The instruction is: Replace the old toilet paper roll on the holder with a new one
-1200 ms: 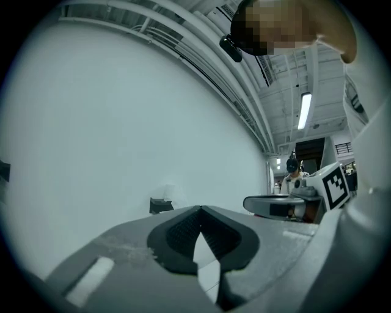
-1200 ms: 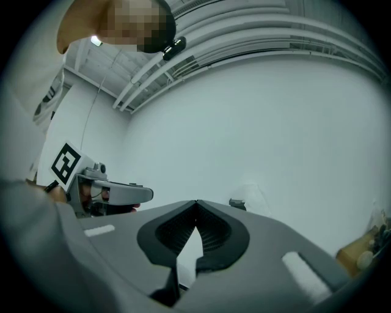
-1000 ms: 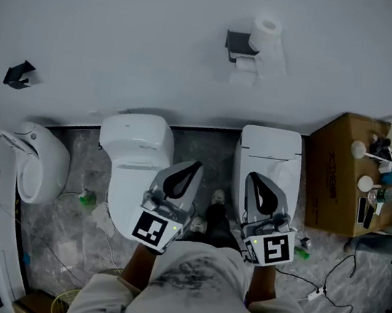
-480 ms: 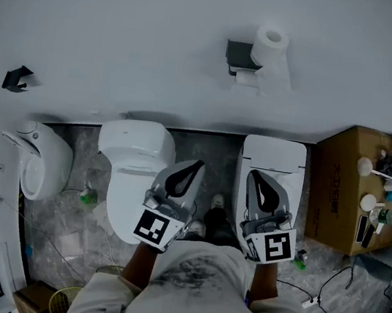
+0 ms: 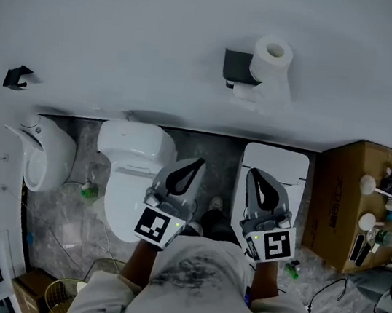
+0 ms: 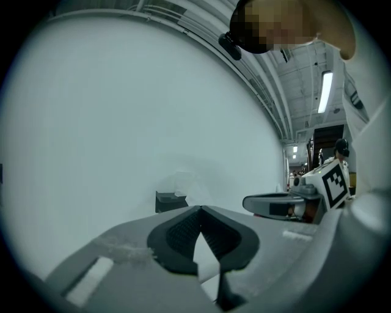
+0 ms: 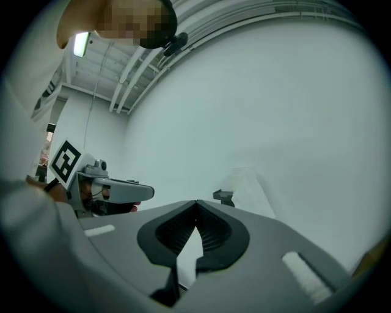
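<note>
Along a pale wall (image 5: 127, 31), seen steeply from above, a left toilet (image 5: 134, 151) and a right toilet (image 5: 277, 166) stood side by side on a marbled floor (image 5: 205, 146), with a cardboard box (image 5: 336, 204) just beside the right one. A person (image 5: 193, 292) stood between the toilets. The left hand-held gripper (image 5: 198, 163) and right hand-held gripper (image 5: 251, 173) pointed at the wall, both clenched and empty. Higher on the wall, well apart from both, the toilet paper roll (image 5: 272, 59) sat at the right side of its dark holder (image 5: 236, 66), a sheet hanging down.
</note>
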Demonstrator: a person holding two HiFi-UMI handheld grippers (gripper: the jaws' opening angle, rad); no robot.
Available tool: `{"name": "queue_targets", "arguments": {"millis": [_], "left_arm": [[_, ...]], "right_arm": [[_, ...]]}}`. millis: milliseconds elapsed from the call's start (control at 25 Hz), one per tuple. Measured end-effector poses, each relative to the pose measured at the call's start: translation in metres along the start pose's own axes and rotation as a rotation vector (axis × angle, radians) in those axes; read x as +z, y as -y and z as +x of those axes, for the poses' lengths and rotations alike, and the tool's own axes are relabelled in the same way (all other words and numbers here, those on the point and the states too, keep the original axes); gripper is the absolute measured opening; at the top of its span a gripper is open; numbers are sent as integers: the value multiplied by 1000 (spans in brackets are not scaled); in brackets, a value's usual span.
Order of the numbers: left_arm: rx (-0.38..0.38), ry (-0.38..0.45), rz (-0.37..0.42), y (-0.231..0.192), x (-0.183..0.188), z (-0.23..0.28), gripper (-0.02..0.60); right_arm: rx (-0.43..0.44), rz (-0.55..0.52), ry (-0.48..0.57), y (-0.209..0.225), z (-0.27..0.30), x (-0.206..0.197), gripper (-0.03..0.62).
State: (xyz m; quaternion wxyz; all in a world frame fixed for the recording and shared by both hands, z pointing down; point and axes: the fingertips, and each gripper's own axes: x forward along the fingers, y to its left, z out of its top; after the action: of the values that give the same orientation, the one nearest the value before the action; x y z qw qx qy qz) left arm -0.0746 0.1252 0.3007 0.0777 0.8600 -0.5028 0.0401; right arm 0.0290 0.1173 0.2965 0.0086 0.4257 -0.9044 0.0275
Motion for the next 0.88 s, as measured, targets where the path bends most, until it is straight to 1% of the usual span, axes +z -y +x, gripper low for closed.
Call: {"name": "queue_targets", "arguments": {"millis": [120, 280, 360, 640, 880], "left_arm": [[17, -11, -4, -2, -2, 12, 5], [29, -30, 21, -4, -10, 26, 5], [39, -29, 6, -6, -8, 34, 5], [43, -42, 2, -14, -14, 55, 5], [36, -54, -4, -24, -23, 70, 5]], "right_arm": [[10, 6, -12, 14, 6, -3, 2], [22, 13, -17, 30, 11, -7, 2], [26, 18, -21, 35, 15, -10, 2], [45, 26, -36, 46, 35, -22, 2], [44, 30, -39, 51, 51, -28, 2]]}}
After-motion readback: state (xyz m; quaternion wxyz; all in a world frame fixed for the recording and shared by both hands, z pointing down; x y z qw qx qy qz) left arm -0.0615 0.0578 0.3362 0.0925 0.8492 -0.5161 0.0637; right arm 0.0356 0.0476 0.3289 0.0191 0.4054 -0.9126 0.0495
